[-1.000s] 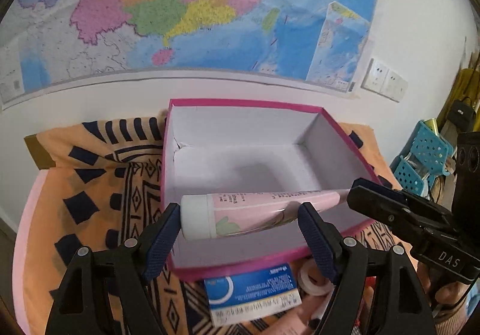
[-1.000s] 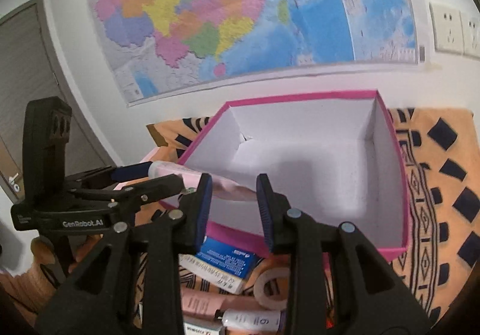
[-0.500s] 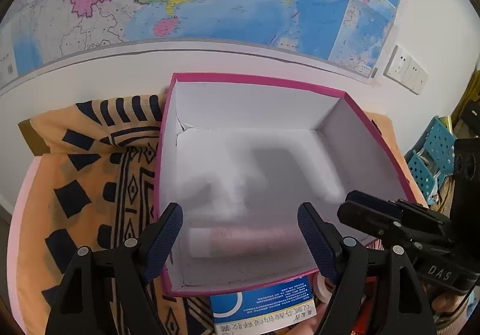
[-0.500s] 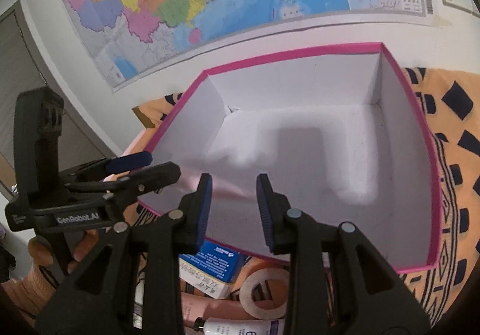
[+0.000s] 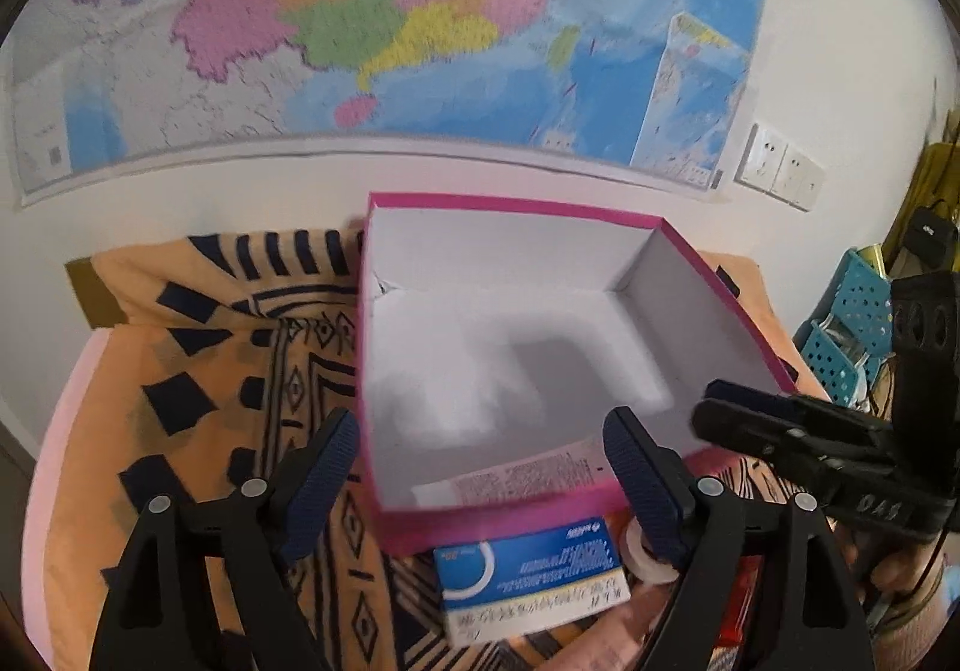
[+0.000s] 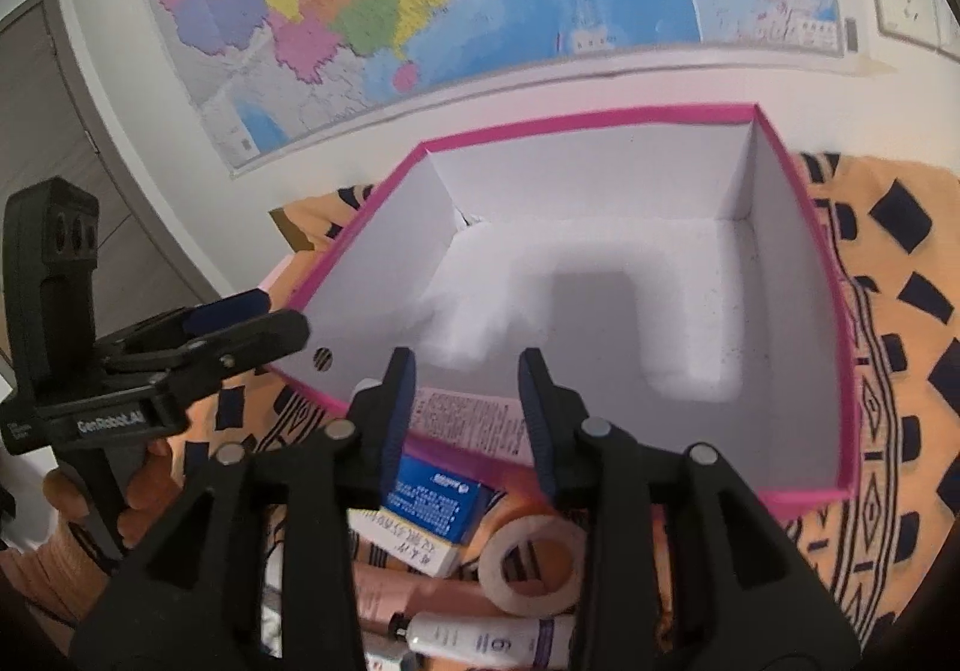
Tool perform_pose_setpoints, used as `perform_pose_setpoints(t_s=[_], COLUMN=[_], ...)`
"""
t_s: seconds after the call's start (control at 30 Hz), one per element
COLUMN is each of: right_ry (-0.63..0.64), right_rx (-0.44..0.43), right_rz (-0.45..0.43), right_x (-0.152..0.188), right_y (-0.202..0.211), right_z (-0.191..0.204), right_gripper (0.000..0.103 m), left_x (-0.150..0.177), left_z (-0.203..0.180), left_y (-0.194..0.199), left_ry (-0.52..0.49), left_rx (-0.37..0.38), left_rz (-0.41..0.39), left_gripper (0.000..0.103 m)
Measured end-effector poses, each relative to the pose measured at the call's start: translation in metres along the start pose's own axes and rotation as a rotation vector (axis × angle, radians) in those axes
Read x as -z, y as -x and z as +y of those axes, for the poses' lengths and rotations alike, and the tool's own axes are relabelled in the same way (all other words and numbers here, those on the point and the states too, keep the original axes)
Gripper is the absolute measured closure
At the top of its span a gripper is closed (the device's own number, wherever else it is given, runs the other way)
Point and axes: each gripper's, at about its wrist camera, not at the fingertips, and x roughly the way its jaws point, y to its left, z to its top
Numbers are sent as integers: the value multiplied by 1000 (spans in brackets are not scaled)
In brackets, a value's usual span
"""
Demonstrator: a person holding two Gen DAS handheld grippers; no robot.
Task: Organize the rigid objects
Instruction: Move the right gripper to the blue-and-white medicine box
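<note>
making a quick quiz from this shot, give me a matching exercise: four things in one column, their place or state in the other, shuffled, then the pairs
Things:
1. pink tube
2. blue and white carton
3. tape roll
4. left gripper

Places or states:
A. on the cloth, ring shaped
B. lying inside the pink box
C. open, holding nothing
D. on the cloth just outside the box's near wall

Pairs: 1-B, 2-D, 3-A, 4-C

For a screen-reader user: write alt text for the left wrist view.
A pink-rimmed white box on a patterned cloth holds one pink tube by its near wall. The left hand-held gripper frames it, jaws opening, empty; a blue-and-white carton lies outside.
</note>
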Motion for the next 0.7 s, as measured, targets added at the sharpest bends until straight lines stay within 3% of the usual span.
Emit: perform_pose_setpoints(t_s=[0.17,0.37,0.7], right_ry=[30,34,-22], right_rx=[-37,-97,-72], right_rz=[-39,26,178], right_x=[13,40,73], right_y=[30,29,-20], right_z=[13,27,23], right_gripper=[44,42,41], left_x=[22,53,80], left_z=[7,15,8], left_y=[20,13,-23], left_ry=[-11,-3,-12], left_rx=[5,-11,-1], left_rz=[-17,44,160], left_gripper=[12,12,12])
